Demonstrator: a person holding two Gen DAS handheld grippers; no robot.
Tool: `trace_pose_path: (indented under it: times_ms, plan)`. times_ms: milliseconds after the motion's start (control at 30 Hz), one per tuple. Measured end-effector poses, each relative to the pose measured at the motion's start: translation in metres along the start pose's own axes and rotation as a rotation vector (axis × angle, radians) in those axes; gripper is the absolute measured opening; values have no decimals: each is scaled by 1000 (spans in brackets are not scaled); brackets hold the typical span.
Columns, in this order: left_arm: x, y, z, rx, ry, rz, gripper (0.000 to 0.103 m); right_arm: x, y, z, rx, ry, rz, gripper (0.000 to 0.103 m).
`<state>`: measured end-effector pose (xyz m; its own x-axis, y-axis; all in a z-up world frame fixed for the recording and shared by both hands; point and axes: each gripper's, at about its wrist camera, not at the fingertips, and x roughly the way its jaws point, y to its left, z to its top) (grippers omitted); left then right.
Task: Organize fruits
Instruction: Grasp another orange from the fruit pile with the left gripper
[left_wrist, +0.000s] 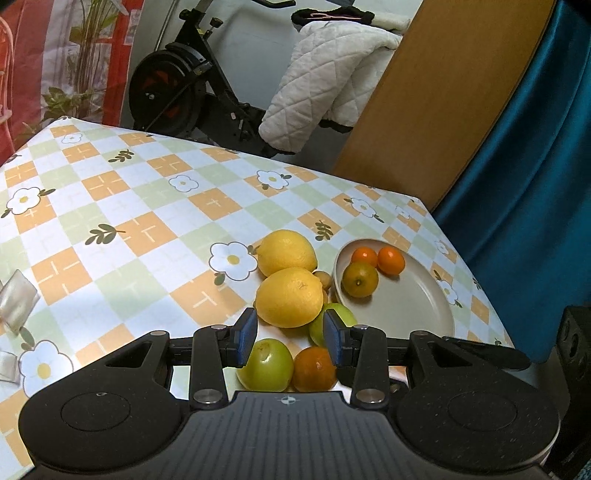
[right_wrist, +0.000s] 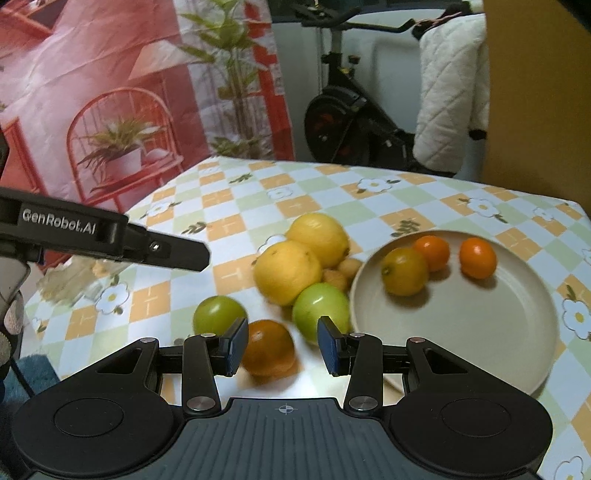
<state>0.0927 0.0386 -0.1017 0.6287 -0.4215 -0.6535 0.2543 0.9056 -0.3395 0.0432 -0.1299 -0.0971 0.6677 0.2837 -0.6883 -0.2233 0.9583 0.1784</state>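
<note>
Two pairs of tongs hang above a worktop (left_wrist: 110, 206) with a checked, flowered cloth, both pointing down at a cluster of fruit, and both stand parted with nothing pinched between the blue pads.

Seen from the left tongs (left_wrist: 290, 338), the near lemon (left_wrist: 289, 297) lies just beyond the fingertips, with the far lemon (left_wrist: 286, 252) touching it behind. A green apple (left_wrist: 266, 365) and an orange (left_wrist: 314, 369) sit below the gap between the pads, side by side. A second green apple (left_wrist: 338, 314) is partly hidden behind the right-hand pad. To the right stands a beige plate (left_wrist: 406, 310) carrying one yellowish-green citrus fruit (left_wrist: 360, 279) and two small oranges (left_wrist: 380, 257).

Seen from the right tongs (right_wrist: 282, 345), the orange (right_wrist: 269, 347) lies just below the gap, nearer the left-hand pad, and the second green apple (right_wrist: 320, 308) sits just past the right-hand pad, touching or nearly touching the plate (right_wrist: 461, 332). The first green apple (right_wrist: 219, 314) lies off to the left.

Small tan fruits (right_wrist: 341, 273) are wedged between the lemons and the plate; most of each is covered, so their kind is unclear. This view is blurred, softening the fruit edges. The plate's near rim is cut off by the tool body in both views. A crinkled clear wrapper (left_wrist: 16, 299) at the worktop's left edge is hard to make out
</note>
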Motion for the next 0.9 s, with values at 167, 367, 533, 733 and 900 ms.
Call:
trace_pose_path:
  times_ms: [167, 367, 533, 733, 900]
  plan:
    - [0, 2, -3, 2, 4, -9, 41, 9, 5, -1, -18, 42, 20, 42]
    - [3, -3, -5, 20, 21, -21, 41, 27, 6, -6, -26, 94, 31, 46]
    - [8, -9, -8, 45, 42, -34, 41, 38, 2, -8, -21, 115, 35, 45]
    - [17, -17, -14, 69, 80, -53, 41, 35, -2, -12, -11, 116, 52, 40]
    - [29, -25, -18, 104, 118, -68, 41, 28, -7, -16, 3, 109, 47, 40]
